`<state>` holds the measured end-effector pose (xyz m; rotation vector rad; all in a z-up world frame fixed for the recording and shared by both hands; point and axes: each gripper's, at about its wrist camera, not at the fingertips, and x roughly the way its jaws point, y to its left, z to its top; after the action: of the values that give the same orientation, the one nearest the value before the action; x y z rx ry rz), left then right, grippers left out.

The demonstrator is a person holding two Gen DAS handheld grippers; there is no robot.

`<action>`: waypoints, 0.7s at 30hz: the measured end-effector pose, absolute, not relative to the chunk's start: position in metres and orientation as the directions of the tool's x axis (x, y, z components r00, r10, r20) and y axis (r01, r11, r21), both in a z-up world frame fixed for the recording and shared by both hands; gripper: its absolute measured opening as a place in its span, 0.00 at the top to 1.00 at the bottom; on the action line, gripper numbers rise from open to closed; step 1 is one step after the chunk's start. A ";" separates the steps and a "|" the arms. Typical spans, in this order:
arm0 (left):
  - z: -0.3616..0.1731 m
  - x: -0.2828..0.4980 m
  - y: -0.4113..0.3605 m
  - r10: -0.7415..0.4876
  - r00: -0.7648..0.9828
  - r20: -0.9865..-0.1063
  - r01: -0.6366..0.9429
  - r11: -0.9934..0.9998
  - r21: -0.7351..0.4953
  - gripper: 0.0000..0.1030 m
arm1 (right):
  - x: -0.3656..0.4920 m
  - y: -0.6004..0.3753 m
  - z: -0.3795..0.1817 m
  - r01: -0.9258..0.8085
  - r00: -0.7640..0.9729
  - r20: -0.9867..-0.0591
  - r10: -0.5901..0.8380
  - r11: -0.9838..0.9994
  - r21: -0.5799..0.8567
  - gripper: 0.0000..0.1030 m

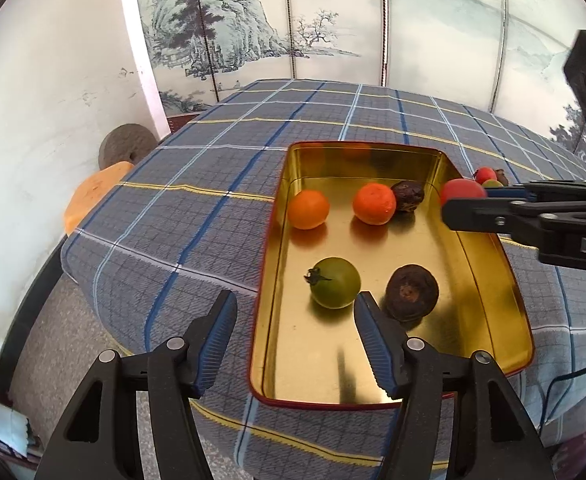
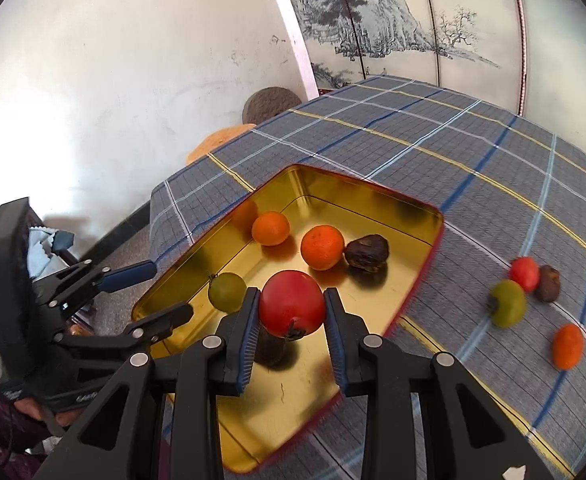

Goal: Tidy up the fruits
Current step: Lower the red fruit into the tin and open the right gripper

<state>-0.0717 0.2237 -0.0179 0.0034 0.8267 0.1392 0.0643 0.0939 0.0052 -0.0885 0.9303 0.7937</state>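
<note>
Two hand-held grippers, right hand-held gripper clamping red tomato; left hand-held gripper parted, empty; lettering "DAS" legible.

The tin's near end lies bare, its far end crowded by two oranges and a dark fruit, while the surface's left edge stays open.

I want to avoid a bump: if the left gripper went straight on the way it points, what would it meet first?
Probably the round green tomato-like fruit in the shallow gold metal tray, just beyond the left gripper's open fingers; depth is uncertain.
</note>
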 end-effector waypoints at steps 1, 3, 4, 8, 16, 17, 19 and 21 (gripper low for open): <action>-0.018 -0.073 0.225 0.127 0.669 -0.732 -0.123 0.991 0.058 0.39 | 0.066 0.097 0.004 -0.648 0.337 -0.747 0.573 0.717 0.257 0.72; -0.018 -0.074 0.227 0.130 0.670 -0.731 -0.127 0.990 0.059 0.38 | 0.068 0.104 0.001 -0.650 0.332 -0.752 0.569 0.716 0.255 0.72; -0.018 -0.075 0.229 0.130 0.670 -0.731 -0.128 0.990 0.058 0.38 | 0.069 0.107 0.000 -0.650 0.331 -0.755 0.566 0.717 0.253 0.72; -0.020 -0.076 0.232 0.128 0.667 -0.734 -0.132 0.990 0.052 0.38 | 0.073 0.115 -0.005 -0.649 0.322 -0.763 0.560 0.717 0.253 0.72; -0.020 -0.080 0.233 0.137 0.660 -0.738 -0.133 0.989 0.065 0.37 | 0.083 0.102 0.015 -0.610 0.383 -0.646 0.660 0.706 0.360 0.41; -0.020 -0.080 0.233 0.139 0.660 -0.739 -0.134 0.989 0.067 0.36 | 0.082 0.090 0.021 -0.599 0.407 -0.615 0.675 0.706 0.379 0.38; -0.019 -0.081 0.234 0.138 0.658 -0.741 -0.134 0.989 0.065 0.36 | 0.081 0.072 0.029 -0.573 0.448 -0.591 0.670 0.723 0.385 0.36; -0.018 -0.082 0.234 0.134 0.657 -0.742 -0.131 0.989 0.063 0.35 | 0.078 0.047 0.031 -0.539 0.490 -0.589 0.643 0.754 0.375 0.32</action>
<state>-0.0817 0.2337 -0.0182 0.0037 0.8403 0.1500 0.0785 0.0470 0.0313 0.1473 0.7775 0.7205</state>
